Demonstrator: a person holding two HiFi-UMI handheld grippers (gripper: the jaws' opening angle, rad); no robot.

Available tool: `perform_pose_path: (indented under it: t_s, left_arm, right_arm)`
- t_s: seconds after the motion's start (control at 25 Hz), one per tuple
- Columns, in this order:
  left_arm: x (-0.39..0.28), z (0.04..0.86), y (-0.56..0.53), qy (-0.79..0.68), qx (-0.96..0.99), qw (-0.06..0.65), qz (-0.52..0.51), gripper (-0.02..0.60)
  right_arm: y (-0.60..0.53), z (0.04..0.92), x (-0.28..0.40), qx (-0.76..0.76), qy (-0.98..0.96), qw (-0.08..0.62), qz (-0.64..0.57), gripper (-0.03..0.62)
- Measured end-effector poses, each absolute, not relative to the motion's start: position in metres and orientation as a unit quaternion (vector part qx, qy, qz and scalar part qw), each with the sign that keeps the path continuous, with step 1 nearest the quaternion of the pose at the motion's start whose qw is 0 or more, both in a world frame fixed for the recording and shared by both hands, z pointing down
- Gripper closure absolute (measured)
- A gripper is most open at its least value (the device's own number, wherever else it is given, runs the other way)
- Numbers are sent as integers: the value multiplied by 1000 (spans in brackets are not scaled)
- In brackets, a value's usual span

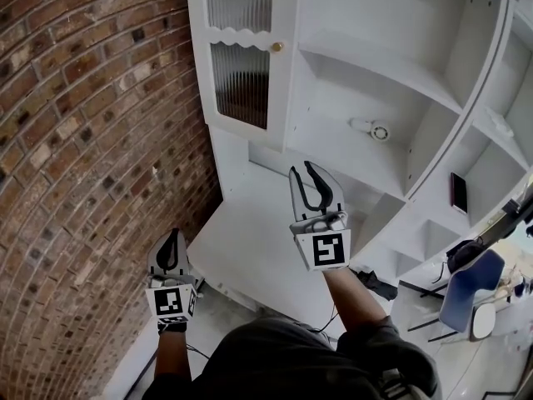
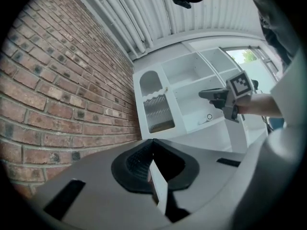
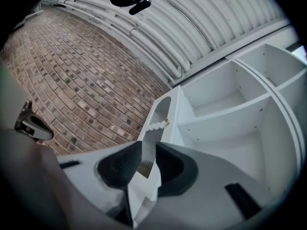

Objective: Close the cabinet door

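The white cabinet's door point(image 1: 241, 57), with ribbed glass panes and a small brass knob point(image 1: 276, 47), lies flat against the cabinet's left compartment and looks shut; it also shows in the left gripper view as the door point(image 2: 156, 107). My right gripper point(image 1: 302, 170) is held up in front of the cabinet's counter, below and right of the door, apart from it. Its jaws stand a little apart with nothing between them; through the gap of the right gripper point(image 3: 146, 150) I see the door point(image 3: 156, 128). My left gripper point(image 1: 172, 234) hangs low by the brick wall, tips together and empty.
A brick wall point(image 1: 92, 140) runs along the left. Open white shelves point(image 1: 375, 65) fill the cabinet right of the door, with a small round white object point(image 1: 372, 129) on one and a dark flat item point(image 1: 459, 192) lower right. A blue chair point(image 1: 470, 290) stands at the right.
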State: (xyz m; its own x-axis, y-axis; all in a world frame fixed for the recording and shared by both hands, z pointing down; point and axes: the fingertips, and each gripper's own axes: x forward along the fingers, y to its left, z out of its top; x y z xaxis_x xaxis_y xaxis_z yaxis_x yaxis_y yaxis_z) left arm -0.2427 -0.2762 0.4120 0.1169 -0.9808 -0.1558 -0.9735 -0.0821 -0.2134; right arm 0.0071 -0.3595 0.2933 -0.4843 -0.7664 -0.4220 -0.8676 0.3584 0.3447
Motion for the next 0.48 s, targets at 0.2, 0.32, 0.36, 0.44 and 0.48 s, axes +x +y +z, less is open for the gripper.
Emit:
perform_pose_path:
  t_s: [0.2,0.32,0.36,0.44,0.48]
  left_arm:
    - [-239,411,-275,663,-737,134,-13,580]
    - [-237,411,-276,661,-738,134,-11,579]
    - [-237,411,-276,661,-738,134,-11,580]
    - [-236,411,-276,660,-739,134,-10,580]
    - [-236,411,-277,660,-739,134,-10,580]
  right_arm:
    - [-349,317,12,-506,821,88,251,581]
    - [-344,329,16,-507,823,86,242,592]
    - [-342,333,17,-508,824,85,236,592]
    - [-340,341,18,-507,828,82,227,593]
    - [-340,345,18,-505,830,79,225,594]
